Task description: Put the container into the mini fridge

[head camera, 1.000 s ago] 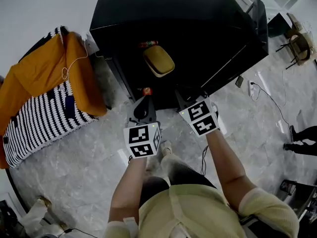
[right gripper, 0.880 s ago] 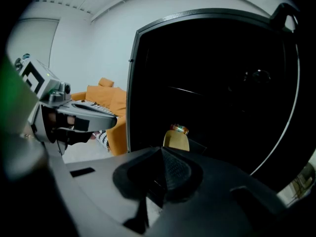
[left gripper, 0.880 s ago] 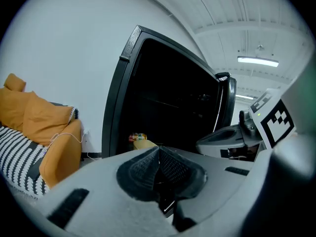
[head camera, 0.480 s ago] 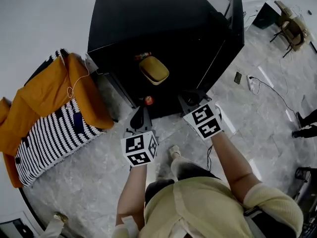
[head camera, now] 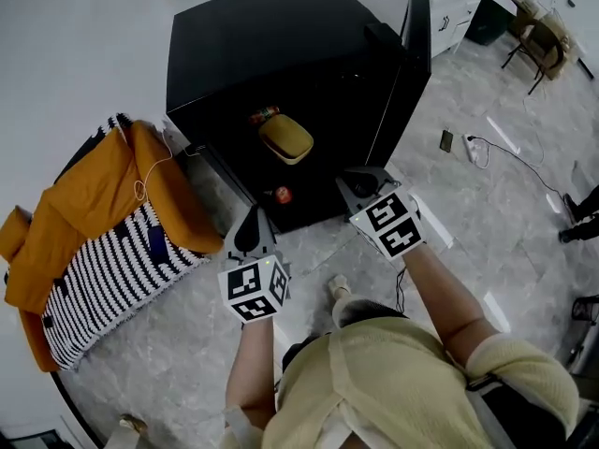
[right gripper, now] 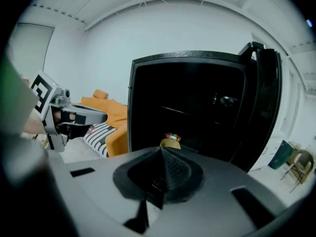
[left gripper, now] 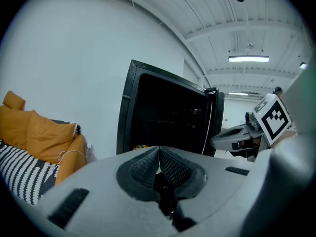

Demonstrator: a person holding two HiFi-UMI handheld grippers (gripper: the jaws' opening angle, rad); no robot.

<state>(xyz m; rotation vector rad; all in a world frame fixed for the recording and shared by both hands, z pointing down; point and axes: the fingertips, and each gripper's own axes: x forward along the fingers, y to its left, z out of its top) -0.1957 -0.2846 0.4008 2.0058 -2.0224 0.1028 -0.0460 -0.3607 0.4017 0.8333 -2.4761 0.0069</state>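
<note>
The yellow lidded container (head camera: 286, 139) lies on a shelf inside the open black mini fridge (head camera: 262, 54); in the right gripper view only the container's top (right gripper: 170, 143) shows, just past my jaws. A small can (head camera: 264, 114) lies behind it and a red item (head camera: 282, 195) sits lower down. Both grippers are outside the fridge, in front of its opening. My left gripper (head camera: 251, 224) (left gripper: 158, 154) is shut and holds nothing. My right gripper (head camera: 363, 181) (right gripper: 162, 153) is also shut and holds nothing.
The fridge door (head camera: 401, 73) stands open on the right. An orange cushion with a striped blanket (head camera: 103, 223) and a white cable lies left of the fridge. A phone (head camera: 447, 140) and a power strip (head camera: 478, 151) lie on the marble floor; chairs (head camera: 533, 36) stand far right.
Both grippers have drawn back from the fridge opening, and the view has pulled away and turned. The container stays on its shelf.
</note>
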